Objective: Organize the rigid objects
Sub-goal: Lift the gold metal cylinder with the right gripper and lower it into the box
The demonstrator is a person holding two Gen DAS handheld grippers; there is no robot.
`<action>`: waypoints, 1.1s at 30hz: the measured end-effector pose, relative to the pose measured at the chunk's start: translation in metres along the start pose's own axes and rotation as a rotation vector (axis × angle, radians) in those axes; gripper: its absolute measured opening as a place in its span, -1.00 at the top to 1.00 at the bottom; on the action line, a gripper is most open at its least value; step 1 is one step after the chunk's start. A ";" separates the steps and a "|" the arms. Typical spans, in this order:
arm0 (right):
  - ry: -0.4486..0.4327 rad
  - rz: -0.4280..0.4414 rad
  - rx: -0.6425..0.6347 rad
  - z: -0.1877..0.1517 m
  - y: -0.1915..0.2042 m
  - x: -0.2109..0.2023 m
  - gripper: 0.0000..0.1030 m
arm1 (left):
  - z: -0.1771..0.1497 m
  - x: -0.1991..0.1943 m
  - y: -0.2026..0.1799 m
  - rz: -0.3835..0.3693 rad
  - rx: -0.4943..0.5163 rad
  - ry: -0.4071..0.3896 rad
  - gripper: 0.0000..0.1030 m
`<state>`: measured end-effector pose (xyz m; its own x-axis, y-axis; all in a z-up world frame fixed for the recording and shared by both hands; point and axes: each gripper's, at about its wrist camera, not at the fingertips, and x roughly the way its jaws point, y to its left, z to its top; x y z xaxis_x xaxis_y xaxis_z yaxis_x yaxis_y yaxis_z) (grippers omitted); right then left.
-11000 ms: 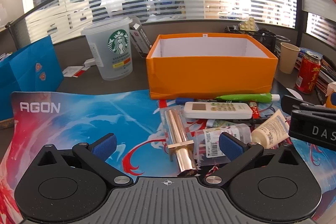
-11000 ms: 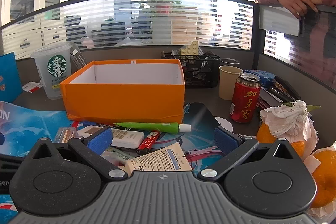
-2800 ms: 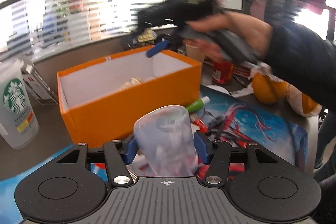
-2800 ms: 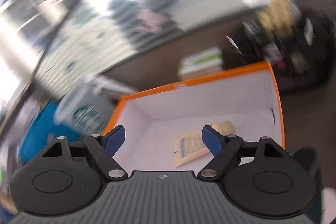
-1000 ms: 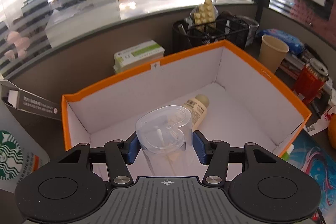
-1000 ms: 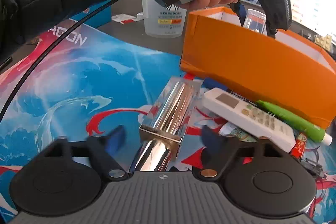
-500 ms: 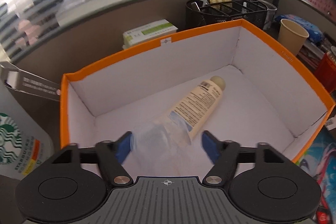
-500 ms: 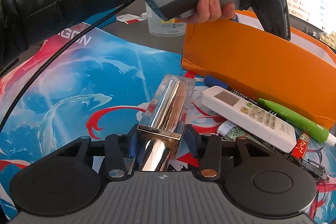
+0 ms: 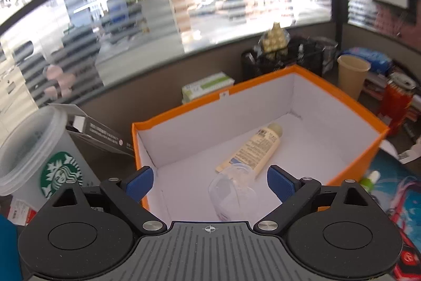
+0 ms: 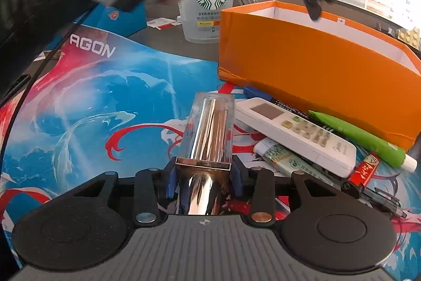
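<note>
While opening wide above the orange box (image 9: 339,96), left gripper (image 9: 210,182) empty, clear plastic container (image 9: 232,188) on box floor at lower centre, beside cream tube (image 9: 256,149), right gripper (image 10: 204,179) closing, clamped on gold cylinder (image 10: 210,131) at bottom centre.

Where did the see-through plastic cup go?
In the left wrist view, the clear cup lies inside the orange box, near its front wall, right beside the cream tube.

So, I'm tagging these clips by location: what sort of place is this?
Most likely an office desk: a partition with striped glass, a black mesh desk organizer, and a branded desk mat.
</note>
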<state>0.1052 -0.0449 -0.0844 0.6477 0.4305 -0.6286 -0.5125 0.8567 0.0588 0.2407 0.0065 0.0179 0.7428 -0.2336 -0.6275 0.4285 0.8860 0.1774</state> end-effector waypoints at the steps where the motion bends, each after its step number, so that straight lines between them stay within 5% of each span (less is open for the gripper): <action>1: 0.002 0.008 0.008 0.000 -0.002 -0.002 0.28 | -0.002 -0.006 0.000 -0.007 0.002 -0.014 -0.85; 14: 0.018 0.075 0.135 -0.010 -0.039 -0.039 0.32 | -0.055 -0.041 -0.029 -0.120 0.220 -0.088 -0.85; 33: -0.051 0.094 0.317 0.003 -0.104 -0.107 0.33 | -0.118 -0.022 -0.036 -0.082 0.455 -0.111 -0.85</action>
<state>0.0913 -0.1796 -0.0210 0.6373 0.5190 -0.5696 -0.3757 0.8546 0.3584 0.1483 0.0275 -0.0639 0.7370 -0.3588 -0.5728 0.6514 0.6030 0.4604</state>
